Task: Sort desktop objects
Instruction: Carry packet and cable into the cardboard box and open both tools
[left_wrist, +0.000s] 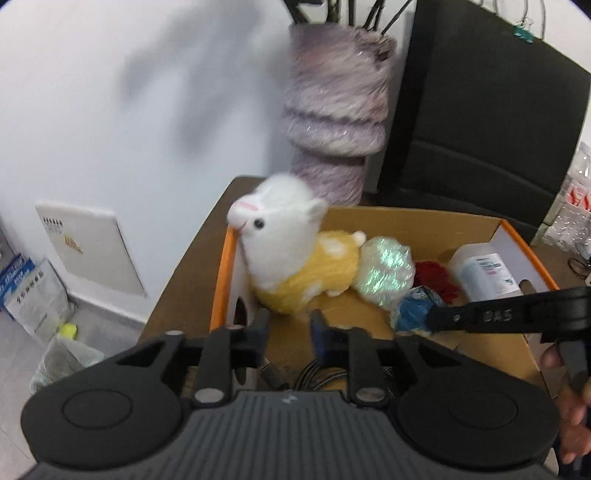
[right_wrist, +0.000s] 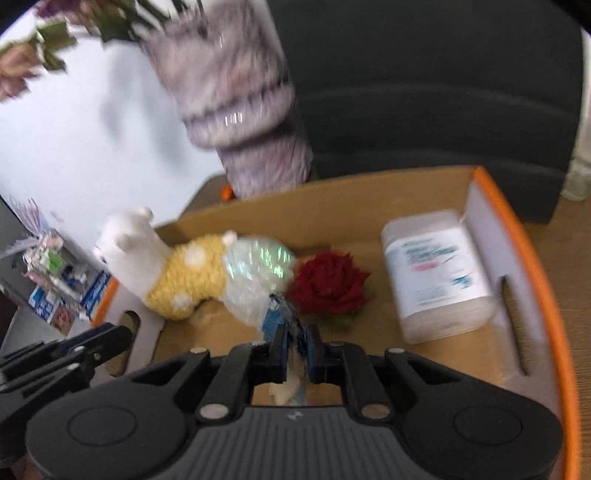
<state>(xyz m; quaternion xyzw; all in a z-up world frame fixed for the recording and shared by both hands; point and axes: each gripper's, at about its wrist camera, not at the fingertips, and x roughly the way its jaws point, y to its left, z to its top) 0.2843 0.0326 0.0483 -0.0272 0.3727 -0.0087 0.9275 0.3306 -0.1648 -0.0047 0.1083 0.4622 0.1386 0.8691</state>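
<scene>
Step in hand: dropping items into cardboard box. Right gripper pinches blue-wrapped item low over box floor, near red rose. Left gripper spread, empty (llama plush lies far-left in the box). Next: right jaws part, then lift clear

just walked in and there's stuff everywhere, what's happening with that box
A person is sorting desk items into a cardboard box with a handheld claw in each hand. The right claw is shut on the wrapped stem of a red rose, holding it over the box floor. The left claw is open and holds nothing, just in front of a plush alpaca lying in the box. A white bottle also lies inside.
</scene>
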